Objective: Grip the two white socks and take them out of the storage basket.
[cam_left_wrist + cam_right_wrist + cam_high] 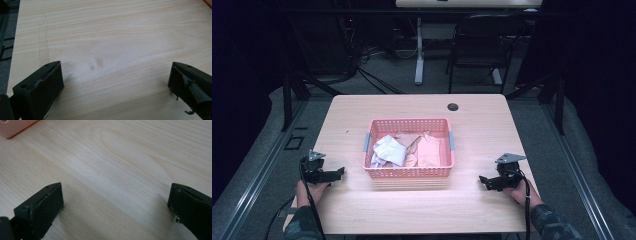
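Note:
A pink plastic basket (409,172) sits in the middle of the light wooden table (477,125). Inside it lie a crumpled white cloth (388,151) on the left and a peach-coloured cloth (429,150) on the right. My left gripper (337,173) rests low over the table to the basket's left, pointing toward it. In its own view the left gripper (116,75) stands open over bare wood. My right gripper (484,181) rests to the basket's right, pointing toward it. Seen from its own camera, the right gripper (115,195) is open with nothing between the jaws.
A corner of the basket (15,127) shows at the top left of the right gripper view. A dark cable hole (453,106) sits near the table's far edge. Beyond the table stand a chair (477,45) and another desk's leg (419,50).

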The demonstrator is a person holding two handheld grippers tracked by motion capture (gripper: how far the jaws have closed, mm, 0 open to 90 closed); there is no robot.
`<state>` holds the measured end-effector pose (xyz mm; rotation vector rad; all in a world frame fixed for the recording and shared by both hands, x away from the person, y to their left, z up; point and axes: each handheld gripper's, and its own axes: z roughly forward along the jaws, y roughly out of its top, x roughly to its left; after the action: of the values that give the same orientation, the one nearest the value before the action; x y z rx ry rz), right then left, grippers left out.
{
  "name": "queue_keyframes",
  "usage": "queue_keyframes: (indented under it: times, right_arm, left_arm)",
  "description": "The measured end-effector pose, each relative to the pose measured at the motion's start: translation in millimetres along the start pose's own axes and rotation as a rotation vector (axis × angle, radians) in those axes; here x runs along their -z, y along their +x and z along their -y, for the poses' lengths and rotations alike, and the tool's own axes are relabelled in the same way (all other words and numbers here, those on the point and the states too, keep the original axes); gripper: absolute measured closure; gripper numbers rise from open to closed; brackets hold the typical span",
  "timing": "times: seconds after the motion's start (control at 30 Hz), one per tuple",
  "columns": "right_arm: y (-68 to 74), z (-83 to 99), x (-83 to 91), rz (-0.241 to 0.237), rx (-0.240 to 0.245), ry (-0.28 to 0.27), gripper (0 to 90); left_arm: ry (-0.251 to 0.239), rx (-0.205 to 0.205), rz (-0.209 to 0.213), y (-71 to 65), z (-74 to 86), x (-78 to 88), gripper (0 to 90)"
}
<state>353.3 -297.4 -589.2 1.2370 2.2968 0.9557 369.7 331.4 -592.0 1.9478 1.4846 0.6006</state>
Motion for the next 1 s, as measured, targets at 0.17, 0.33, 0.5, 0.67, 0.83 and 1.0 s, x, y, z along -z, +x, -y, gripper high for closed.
queue_keyframes:
  times: [0.17, 0.33, 0.5, 0.67, 0.83, 1.0]
  right_arm:
    - [0.1, 0.0, 0.0, -0.001, -0.001, 0.0, 0.0]
    - [-1.0, -0.5, -0.2, -0.007, 0.013, 0.004, 0.0]
    - [-0.6, -0.5, -0.2, -0.007, 0.014, 0.004, 0.0]
    - [1.9, -1.0, -1.3, -0.007, 0.006, -0.003, 0.0]
    - [1.4, -1.4, -1.7, -0.011, 0.011, 0.0, 0.0]
    - [1.4, -1.3, -1.6, -0.011, 0.014, 0.001, 0.0]
  left_arm:
    - [-0.004, -0.001, 0.0, 0.0, 0.6, 0.4, 0.0]
    - [-0.003, -0.005, 0.002, 0.2, 0.6, 0.4, 0.0]
    - [0.013, -0.009, 0.001, 0.9, -1.1, 0.8, 0.4]
    - [0.103, -0.004, 0.017, 2.4, -9.8, 4.3, 0.3]
    - [0.112, 0.045, 0.072, 0.1, -17.6, 10.8, 0.3]
    - [0.105, 0.031, 0.092, -8.7, -30.6, 21.8, 0.2]
